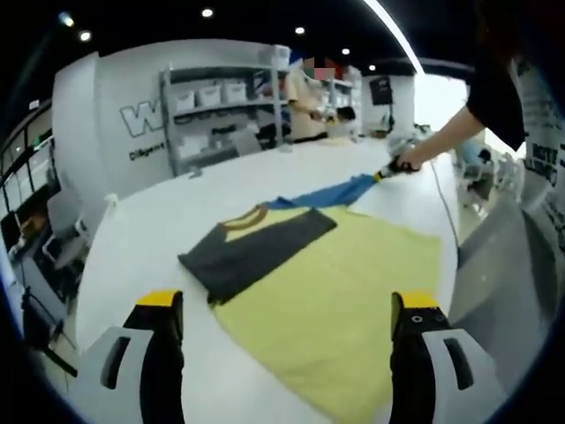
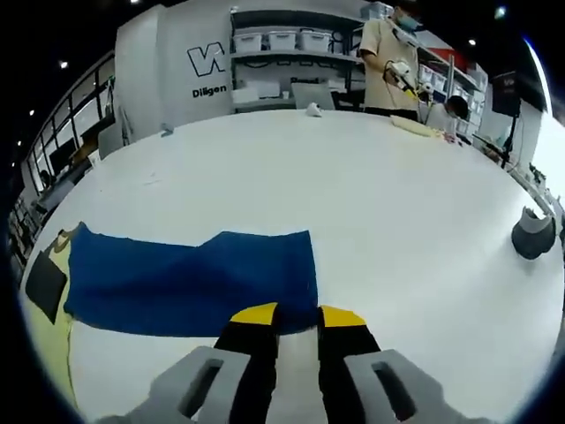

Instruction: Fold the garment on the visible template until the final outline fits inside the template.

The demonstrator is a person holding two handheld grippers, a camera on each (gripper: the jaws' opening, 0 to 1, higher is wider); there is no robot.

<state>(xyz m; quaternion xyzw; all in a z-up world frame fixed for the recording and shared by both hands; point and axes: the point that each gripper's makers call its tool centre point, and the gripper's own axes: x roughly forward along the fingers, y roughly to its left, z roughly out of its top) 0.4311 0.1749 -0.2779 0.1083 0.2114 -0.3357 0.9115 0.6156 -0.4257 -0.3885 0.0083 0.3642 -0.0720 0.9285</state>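
A T-shirt lies flat on the white table (image 1: 150, 230): yellow body (image 1: 335, 291), dark grey sleeve (image 1: 256, 252) folded across the chest, blue sleeve (image 1: 331, 193) stretched out to the far side. My left gripper (image 1: 287, 302) hovers open over the near part of the yellow body, its jaws wide apart with nothing between them. My right gripper (image 1: 384, 174), held by a person's hand, is shut on the end of the blue sleeve (image 2: 194, 278). In the right gripper view the right gripper (image 2: 297, 316) pinches the sleeve's hem, and the yellow body (image 2: 48, 340) shows at far left.
A person's arm (image 1: 441, 137) reaches in from the right, with a cable (image 1: 446, 208) trailing over the table edge. Grey shelving (image 1: 221, 106) with bins stands behind the table. Another person (image 2: 388, 53) stands at the far side. A grey object (image 2: 534, 234) sits near the right edge.
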